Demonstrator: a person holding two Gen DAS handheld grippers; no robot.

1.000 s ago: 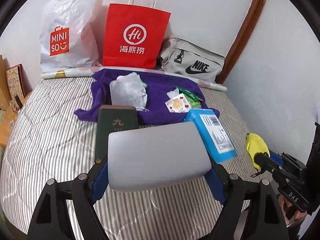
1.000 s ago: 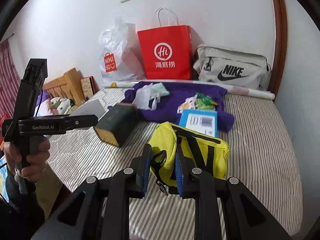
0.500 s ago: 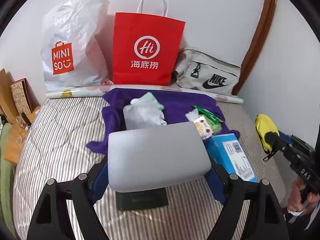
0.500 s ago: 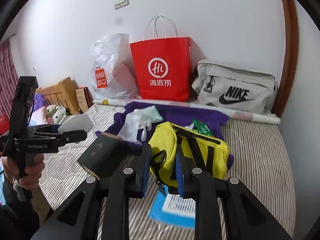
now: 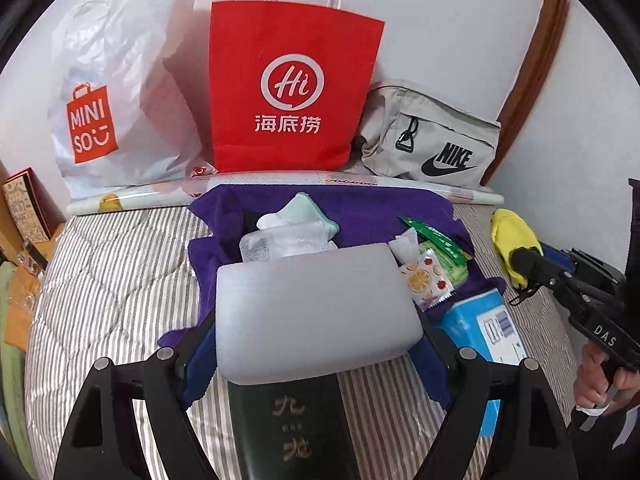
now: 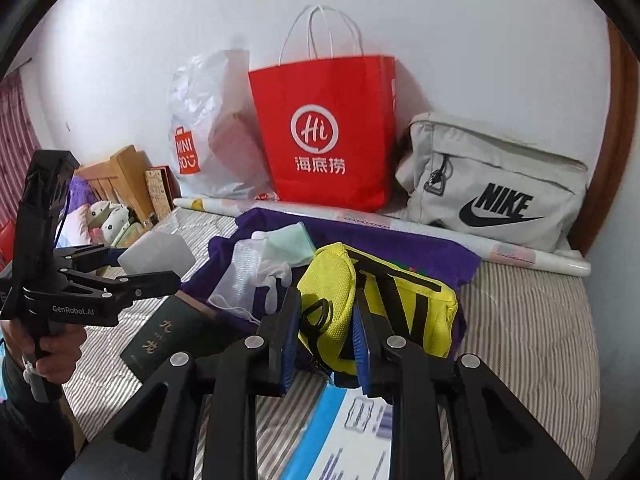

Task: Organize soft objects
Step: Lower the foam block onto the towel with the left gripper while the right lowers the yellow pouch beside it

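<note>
My left gripper (image 5: 316, 332) is shut on a pale grey rounded pad (image 5: 312, 292), held above a dark green book (image 5: 288, 420) on the striped bed (image 5: 112, 280). In the right wrist view the same left gripper (image 6: 120, 272) and grey pad (image 6: 154, 254) show at the left. My right gripper (image 6: 326, 320) grips a yellow mesh bag (image 6: 400, 308) with black straps; its jaws are opening slightly, with the bag still between the pads. A purple cloth (image 5: 360, 208) lies ahead with a clear plastic packet (image 5: 288, 240) and snack sachets (image 5: 428, 276) on it.
A red paper bag (image 5: 288, 92), a white Miniso bag (image 5: 120, 100) and a grey Nike bag (image 5: 432, 140) stand along the wall behind a paper roll (image 5: 280, 182). A blue box (image 5: 480, 320) lies by the cloth. A wooden headboard (image 6: 120, 176) is at the left.
Both grippers have moved forward over the bed towards the bags at the wall, each still carrying its object. The book and the blue box have slid under the grippers.
</note>
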